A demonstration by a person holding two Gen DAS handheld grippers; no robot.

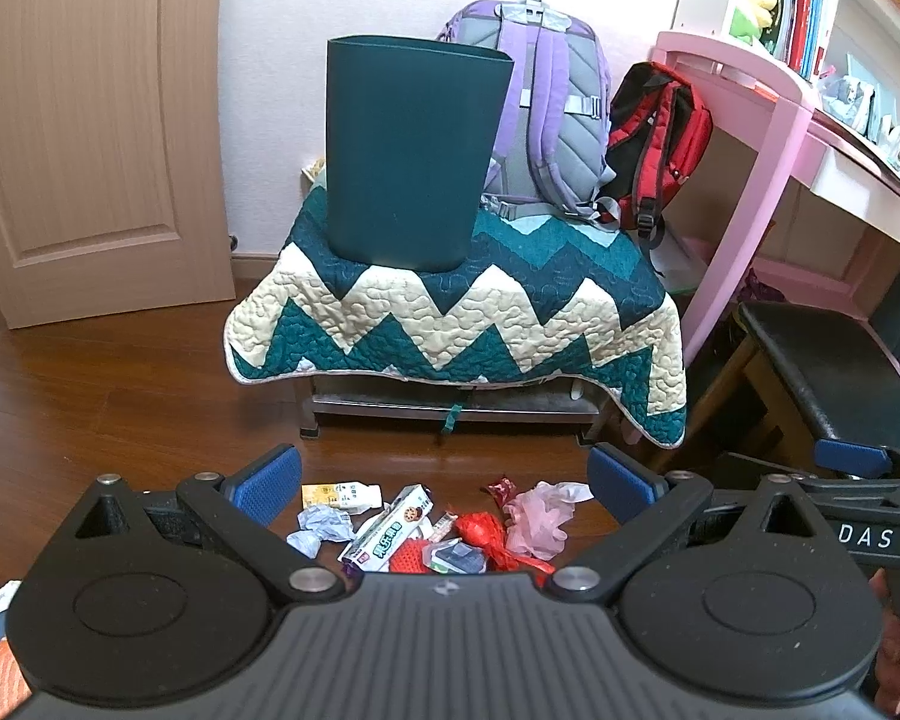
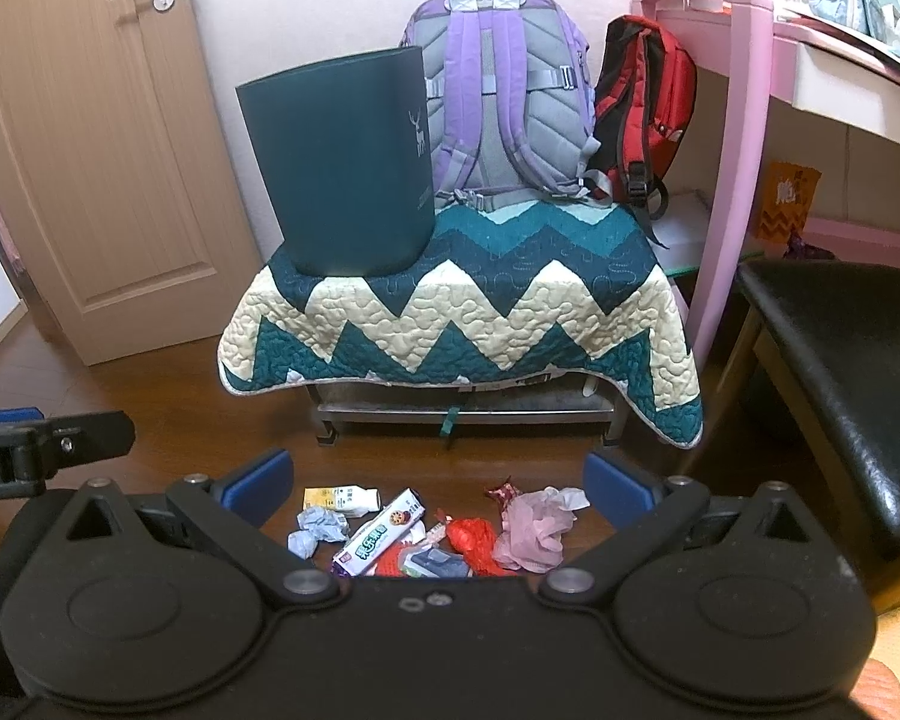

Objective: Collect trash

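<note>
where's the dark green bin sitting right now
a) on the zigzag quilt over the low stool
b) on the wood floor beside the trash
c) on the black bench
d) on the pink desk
a: the dark green bin stands upright on the zigzag quilt, in front of the purple backpack.

A dark teal bin stands on a teal-and-cream zigzag quilt before purple and red backpacks.

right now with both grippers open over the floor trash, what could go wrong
The dark green bin stands near the quilt's front-left edge, so bumping it during a drop might tip it off. The trash pile overlaps tightly; pinching the red wrapper could drag neighbours. The pink crumpled bag may slip.
</note>
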